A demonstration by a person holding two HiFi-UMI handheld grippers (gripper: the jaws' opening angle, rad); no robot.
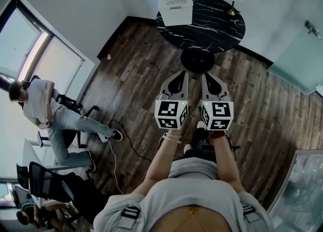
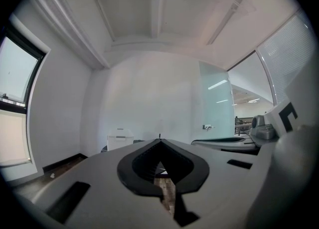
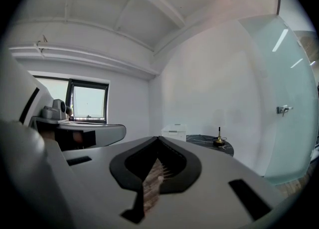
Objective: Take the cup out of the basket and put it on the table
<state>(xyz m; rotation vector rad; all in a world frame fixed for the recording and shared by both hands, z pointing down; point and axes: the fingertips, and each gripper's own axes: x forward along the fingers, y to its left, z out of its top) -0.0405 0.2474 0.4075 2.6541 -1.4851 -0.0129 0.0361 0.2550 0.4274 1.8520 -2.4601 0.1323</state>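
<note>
A white box-like basket (image 1: 175,6) stands on the left part of a round black marble table (image 1: 217,29), ahead of me across the wood floor. No cup shows in any view; the basket's inside is hidden. My left gripper (image 1: 182,73) and right gripper (image 1: 206,75) are held side by side, level, pointing toward the table and well short of it. Both have their jaws together with nothing between them. The left gripper view shows its closed tips (image 2: 160,141) and the basket (image 2: 119,141) far off. In the right gripper view, beyond the closed tips (image 3: 158,138), are the basket (image 3: 174,131) and table (image 3: 207,140).
A small brass lamp (image 1: 232,9) stands at the table's far right. The table's round black foot (image 1: 198,59) lies just ahead of the grippers. A person (image 1: 40,104) sits at the left by a window, near office chairs (image 1: 45,180). A cable (image 1: 126,140) lies on the floor; a glass door (image 1: 298,59) is right.
</note>
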